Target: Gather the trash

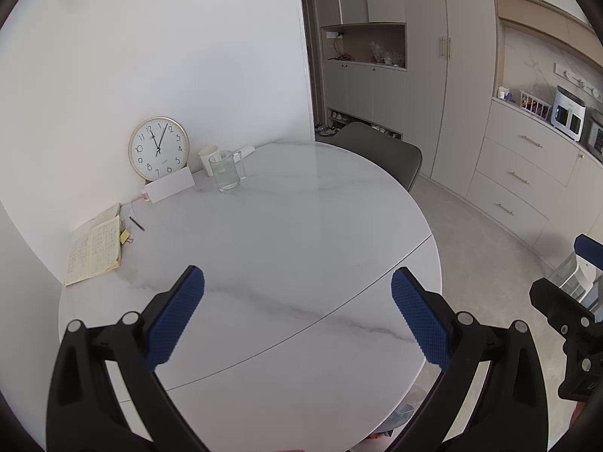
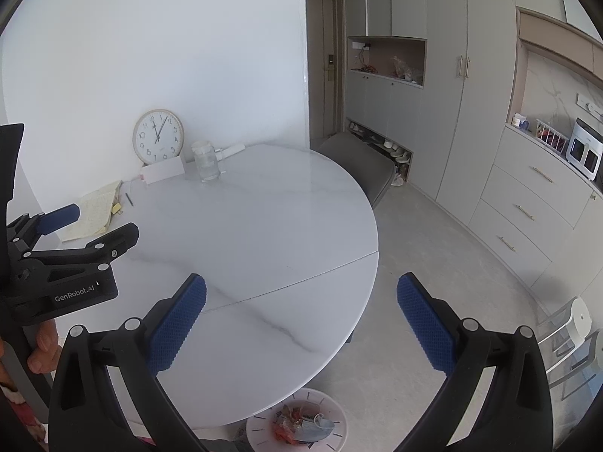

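Presently both grippers hover above the near part of the round marble table (image 1: 286, 226), each with its blue pads spread wide and nothing between them. The left gripper (image 1: 297, 312) sits over the near edge, by the seam that crosses the tabletop; the right gripper (image 2: 301, 320) hangs beside it toward the table's right rim, half over the floor. Straight below and just ahead of the right gripper, tucked at the table's near edge on the floor, stands the white trash bin (image 2: 260, 427), already holding crumpled wrappers and a blue face mask (image 2: 320, 423). The right gripper is plainly the nearer one to it.

No loose trash shows on the tabletop. Only at the far edge against the wall stand a clock (image 1: 158, 147), a glass mug (image 1: 226, 173), a white card (image 1: 170, 185) and an open notebook (image 1: 94, 250), well apart from both grippers. Collection looks largely done.
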The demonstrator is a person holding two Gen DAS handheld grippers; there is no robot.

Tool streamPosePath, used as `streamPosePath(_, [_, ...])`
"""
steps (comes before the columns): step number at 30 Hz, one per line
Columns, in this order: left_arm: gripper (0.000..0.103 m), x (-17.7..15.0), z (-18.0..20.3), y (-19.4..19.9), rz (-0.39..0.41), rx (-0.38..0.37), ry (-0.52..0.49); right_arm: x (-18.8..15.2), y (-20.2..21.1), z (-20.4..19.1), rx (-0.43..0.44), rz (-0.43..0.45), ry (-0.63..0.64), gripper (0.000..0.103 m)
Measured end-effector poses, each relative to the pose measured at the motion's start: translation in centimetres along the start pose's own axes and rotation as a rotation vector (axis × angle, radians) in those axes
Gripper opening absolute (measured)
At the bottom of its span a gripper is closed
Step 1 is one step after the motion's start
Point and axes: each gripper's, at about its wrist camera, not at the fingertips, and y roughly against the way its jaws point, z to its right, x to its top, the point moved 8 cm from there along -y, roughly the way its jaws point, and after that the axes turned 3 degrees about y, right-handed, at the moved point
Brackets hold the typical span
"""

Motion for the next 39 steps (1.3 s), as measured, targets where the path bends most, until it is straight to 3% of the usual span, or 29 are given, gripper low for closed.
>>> streamPosePath(39, [0.095, -0.81, -0.49, -0.86, -0.023, -0.011, 0.013, -0.52, -0.27, 0.41, 0.000, -0.023, 0.013, 0.101])
